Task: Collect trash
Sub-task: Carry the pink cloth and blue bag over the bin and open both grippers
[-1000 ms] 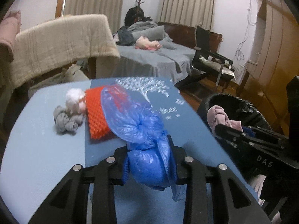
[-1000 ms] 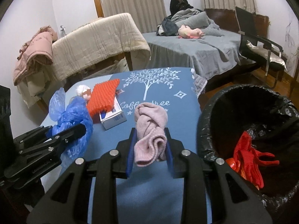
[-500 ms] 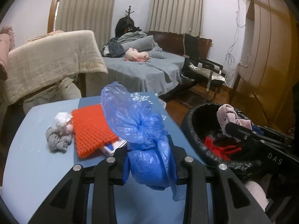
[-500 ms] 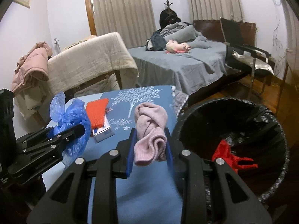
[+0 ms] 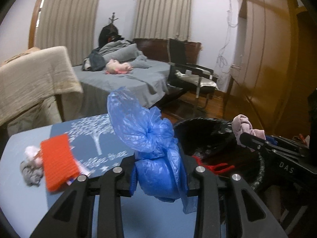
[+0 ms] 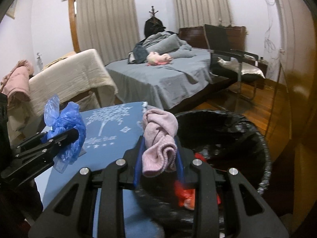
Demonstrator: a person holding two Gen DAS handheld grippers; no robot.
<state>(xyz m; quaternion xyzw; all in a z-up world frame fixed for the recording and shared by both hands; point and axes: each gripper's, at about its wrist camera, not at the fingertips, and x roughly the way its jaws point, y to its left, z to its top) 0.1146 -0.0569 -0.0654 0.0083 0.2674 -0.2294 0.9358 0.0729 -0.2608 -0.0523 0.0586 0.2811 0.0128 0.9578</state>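
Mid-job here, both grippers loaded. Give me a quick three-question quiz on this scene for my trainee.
1. True or false: the left gripper grips a blue plastic bag.
2. What does the right gripper hold? A) pink sock B) orange sponge C) grey cloth
3. What red thing lies in the black trash bin?

Key: 1 true; 2 A, the pink sock; 3 a red glove.
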